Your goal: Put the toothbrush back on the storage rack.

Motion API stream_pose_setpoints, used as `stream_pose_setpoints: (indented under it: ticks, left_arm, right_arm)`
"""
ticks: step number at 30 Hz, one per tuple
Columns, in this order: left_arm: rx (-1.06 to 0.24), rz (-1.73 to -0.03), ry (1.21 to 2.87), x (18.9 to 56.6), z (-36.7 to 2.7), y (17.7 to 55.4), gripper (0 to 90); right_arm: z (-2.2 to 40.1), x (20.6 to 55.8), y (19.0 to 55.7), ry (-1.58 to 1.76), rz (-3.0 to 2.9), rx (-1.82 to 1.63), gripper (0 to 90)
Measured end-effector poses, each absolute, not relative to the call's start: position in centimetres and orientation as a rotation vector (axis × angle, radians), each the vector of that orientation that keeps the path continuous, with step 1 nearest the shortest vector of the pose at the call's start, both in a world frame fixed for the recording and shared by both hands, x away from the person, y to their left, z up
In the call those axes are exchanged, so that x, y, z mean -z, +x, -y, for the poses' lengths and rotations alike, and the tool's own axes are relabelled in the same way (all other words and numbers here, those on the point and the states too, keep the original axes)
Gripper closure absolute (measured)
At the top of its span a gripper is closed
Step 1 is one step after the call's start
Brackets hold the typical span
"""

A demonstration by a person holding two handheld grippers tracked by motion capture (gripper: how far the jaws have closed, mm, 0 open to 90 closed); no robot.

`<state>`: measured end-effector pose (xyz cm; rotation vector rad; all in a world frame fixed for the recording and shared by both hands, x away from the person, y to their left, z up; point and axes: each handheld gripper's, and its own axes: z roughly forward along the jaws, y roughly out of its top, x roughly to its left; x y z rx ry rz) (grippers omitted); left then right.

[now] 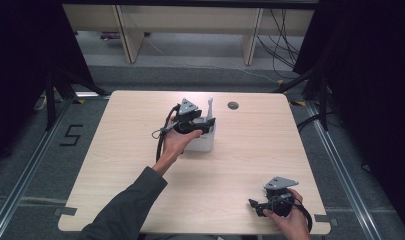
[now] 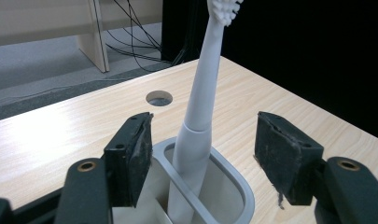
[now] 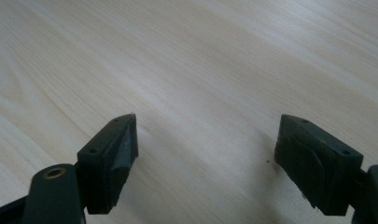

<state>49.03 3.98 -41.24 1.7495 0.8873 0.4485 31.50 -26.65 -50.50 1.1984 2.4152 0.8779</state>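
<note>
A white toothbrush [image 1: 209, 106] stands upright, bristles up, in a white holder [image 1: 202, 144] near the middle of the wooden table. In the left gripper view the toothbrush handle [image 2: 200, 107] rises out of the holder's grey rim [image 2: 238, 183], leaning slightly right. My left gripper [image 1: 207, 122] sits over the holder; its jaws [image 2: 203, 154] stand on either side of the handle, open, with a gap on each side. My right gripper [image 1: 255, 206] rests near the table's front right corner, its jaws [image 3: 205, 154] wide open above bare wood.
A round cable hole [image 1: 233, 105] lies in the table behind the holder, also seen past the jaws as a cable hole [image 2: 159, 98]. Desk legs and cables stand on the floor beyond the far edge. Dark curtains flank both sides.
</note>
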Motion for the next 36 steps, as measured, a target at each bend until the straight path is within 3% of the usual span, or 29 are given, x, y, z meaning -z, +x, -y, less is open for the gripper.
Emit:
stream_pose_setpoints:
  ticks: [36]
  left_arm:
    - [-0.42, -0.871, 1.777, 41.7, -9.2, 45.0, 25.4]
  right_arm:
    - [26.9, 50.4, 31.6, 1.201, -2.421, -0.863, 22.1]
